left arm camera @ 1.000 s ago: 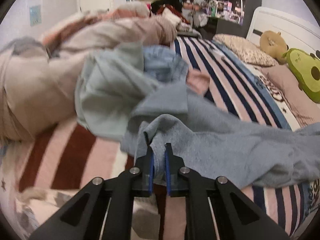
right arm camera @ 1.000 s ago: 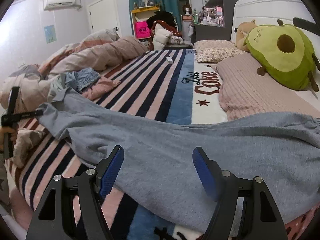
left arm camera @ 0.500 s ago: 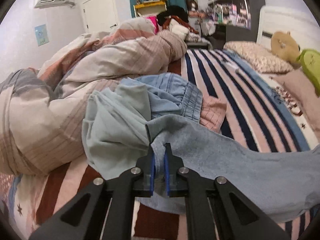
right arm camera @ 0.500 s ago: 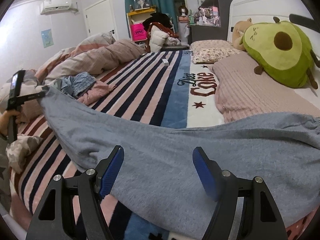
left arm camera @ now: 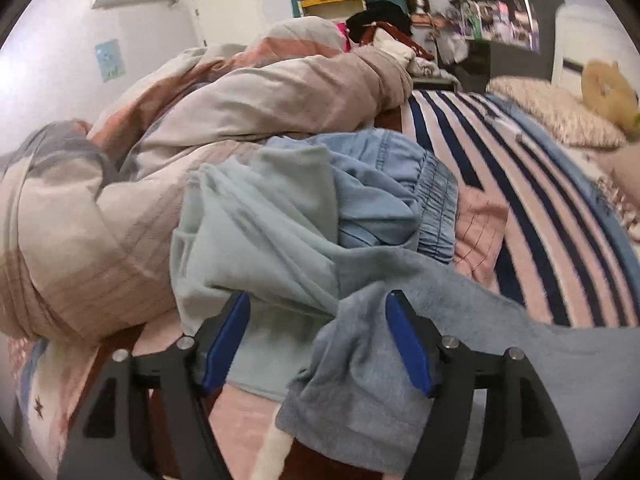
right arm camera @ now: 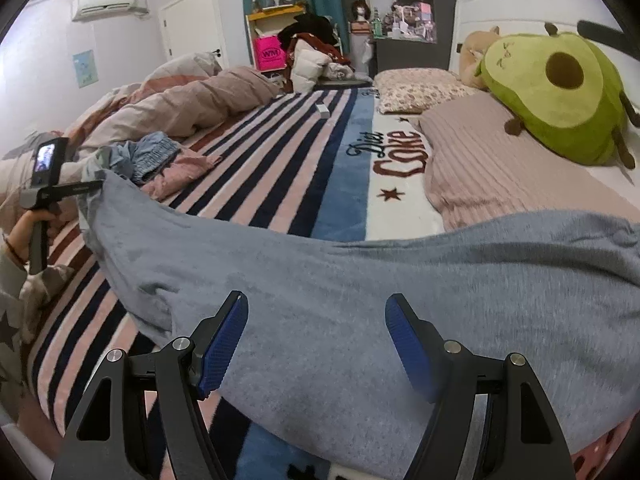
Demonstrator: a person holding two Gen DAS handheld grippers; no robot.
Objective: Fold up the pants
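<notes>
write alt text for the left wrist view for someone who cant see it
The left claw is open, its jaws having just been opening, with a corner of the grey pants lying loose between them on the striped blanket. Behind sit crumpled pale green and denim clothes and a bunched duvet.

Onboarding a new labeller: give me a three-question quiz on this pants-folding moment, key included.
1. True or false: the left gripper is clamped shut on the grey fleece pants.
2. Which plush toy lies near the white headboard: (a) green avocado, (b) red strawberry, (c) blue whale?
3. Fill in: the words on the striped blanket read "Diet ____".

Key:
1. False; its jaws have just been opening, with the pants' end loose between them.
2. (a), the green avocado plush.
3. Coke.
</notes>
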